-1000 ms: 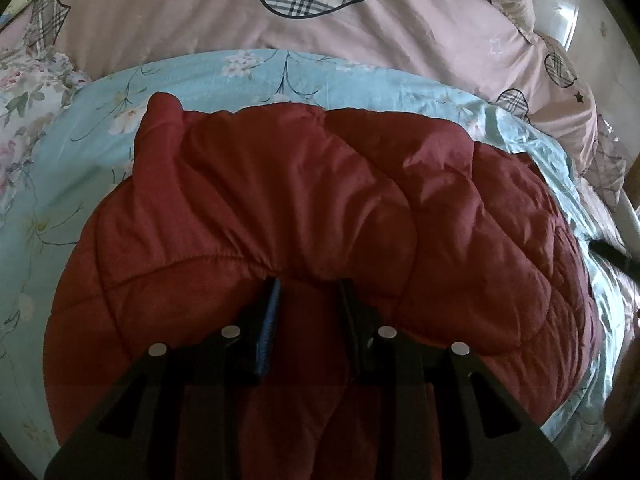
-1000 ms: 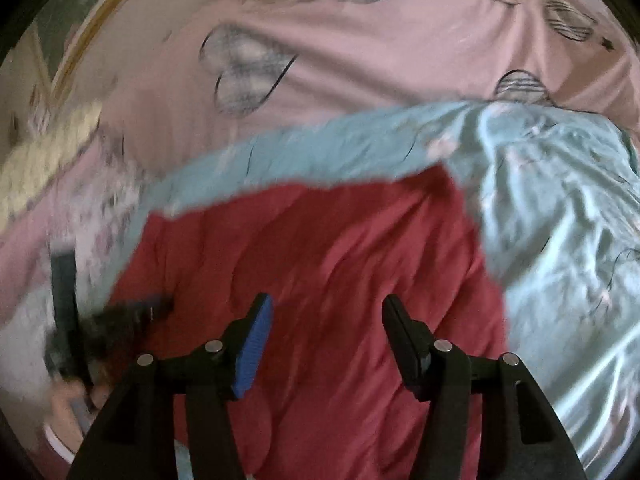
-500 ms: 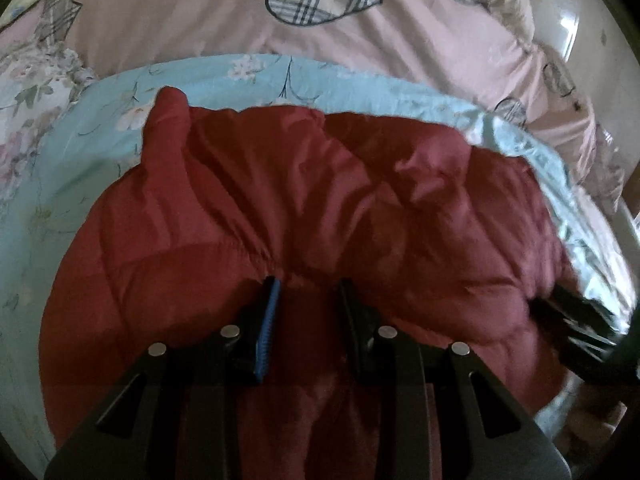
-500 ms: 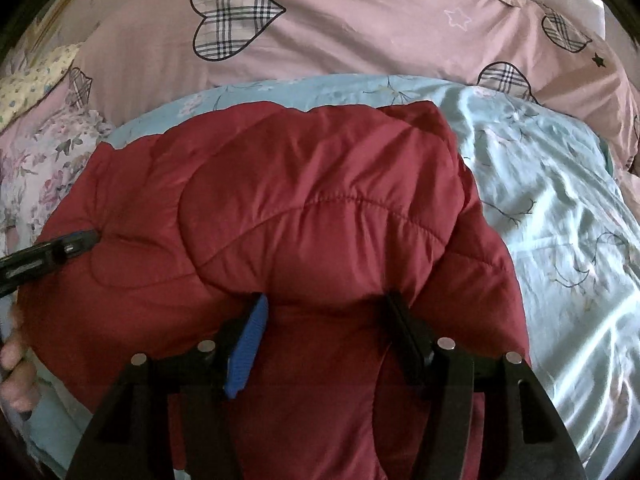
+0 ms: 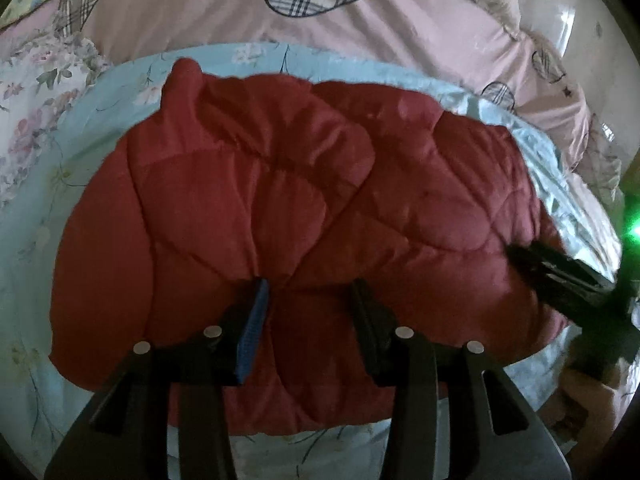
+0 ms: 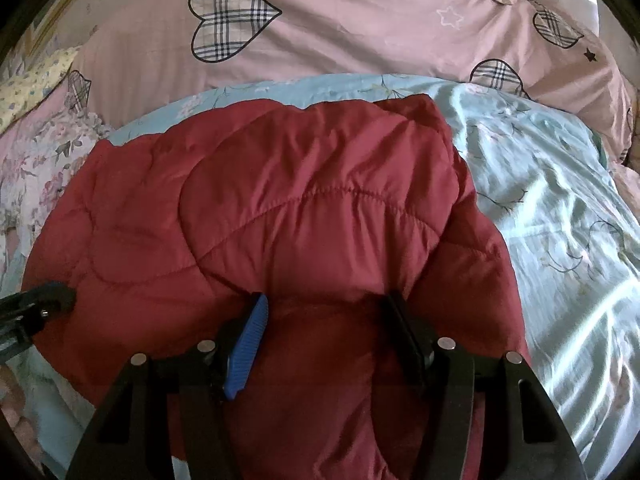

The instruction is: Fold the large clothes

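Note:
A dark red quilted garment (image 5: 280, 200) lies folded on the light blue floral sheet (image 5: 100, 128). My left gripper (image 5: 310, 286) has its fingers pressed into the garment's near edge with a bunch of red fabric between them. My right gripper (image 6: 326, 300) is at the garment (image 6: 300, 208) near its right side, jaws wider, with a fold of fabric between them. The right gripper also shows at the right edge of the left wrist view (image 5: 560, 276), and the left gripper at the left edge of the right wrist view (image 6: 36, 304).
A pink duvet with plaid hearts (image 6: 360, 28) lies bunched behind the garment. A floral pillow or cloth (image 5: 36, 112) is at the left. Bare blue sheet (image 6: 560, 208) stretches to the right of the garment.
My right gripper has come down from above onto the garment's near right edge, fabric now between its fingers. My left gripper has stayed at the near edge with its jaws a little wider.

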